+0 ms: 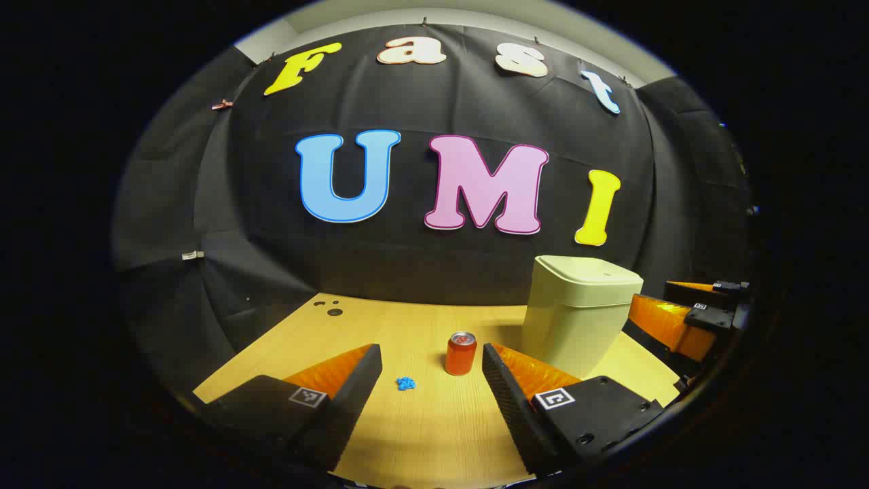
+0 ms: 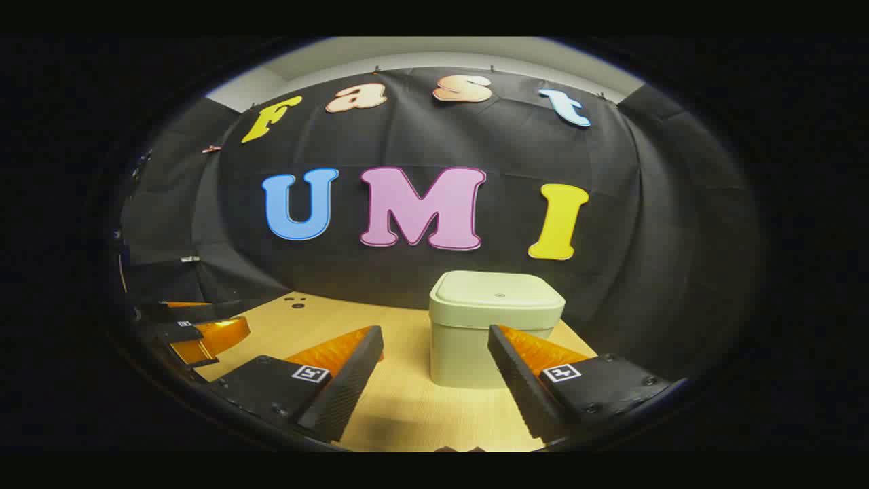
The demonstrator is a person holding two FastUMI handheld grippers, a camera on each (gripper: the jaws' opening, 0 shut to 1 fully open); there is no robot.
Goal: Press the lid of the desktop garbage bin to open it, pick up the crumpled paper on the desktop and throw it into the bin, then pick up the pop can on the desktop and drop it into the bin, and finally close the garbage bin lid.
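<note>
With both grippers spread and empty, the crumpled paper (image 1: 405, 384) lay between the left gripper (image 1: 432, 370) fingers, seemingly light and soft, best pinched across its middle.

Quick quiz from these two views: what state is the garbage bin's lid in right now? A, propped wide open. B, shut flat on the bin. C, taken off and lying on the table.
B: in the right gripper view the lid sits flat and flush on the garbage bin, with no opening showing.
</note>
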